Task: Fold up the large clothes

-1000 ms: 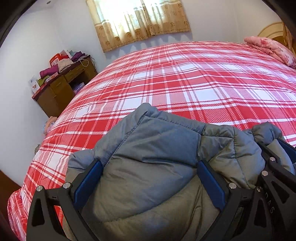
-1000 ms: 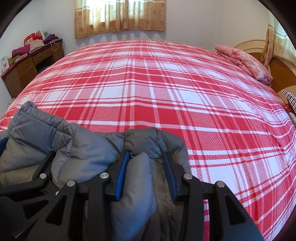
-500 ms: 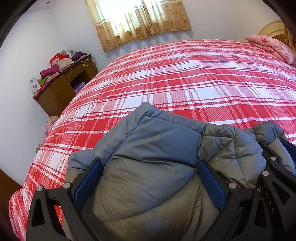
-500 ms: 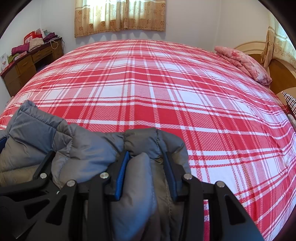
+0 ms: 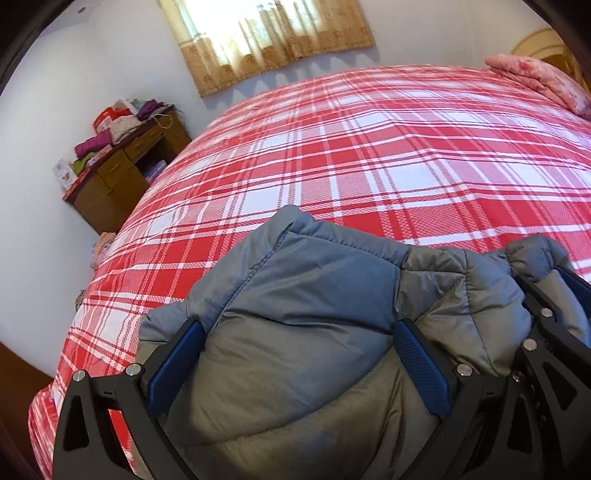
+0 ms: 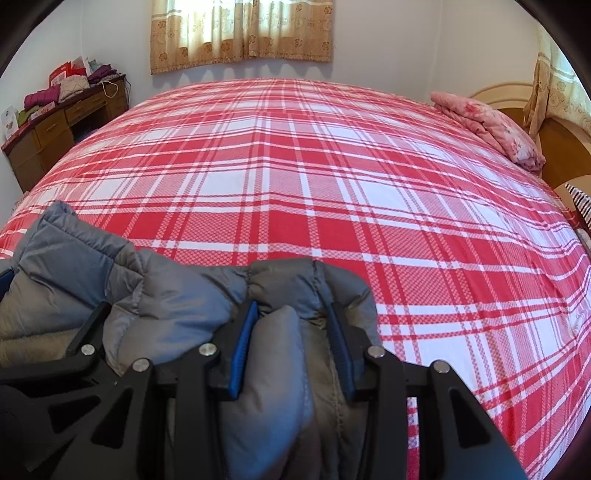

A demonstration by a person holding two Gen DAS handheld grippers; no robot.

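A grey padded jacket point(image 5: 314, 295) is bunched up at the near edge of the red plaid bed point(image 5: 369, 166). My left gripper point(image 5: 295, 343) has its jaws wide apart around a thick wad of the jacket, which fills the gap. My right gripper point(image 6: 291, 325) is clamped on a narrower fold of the same jacket point(image 6: 166, 295), its blue pads pressing the padding on both sides. The two grippers sit side by side; the right one's frame shows at the right edge of the left wrist view point(image 5: 554, 350).
A folded pink quilt point(image 6: 487, 125) lies at the bed's far right by the wooden headboard point(image 6: 565, 144). A brown desk point(image 5: 122, 177) piled with clothes stands against the left wall. Curtains point(image 6: 240, 33) hang on the far wall.
Both grippers have lifted and tilted slightly with the jacket; the bed looks a little farther below. The grips have not changed.
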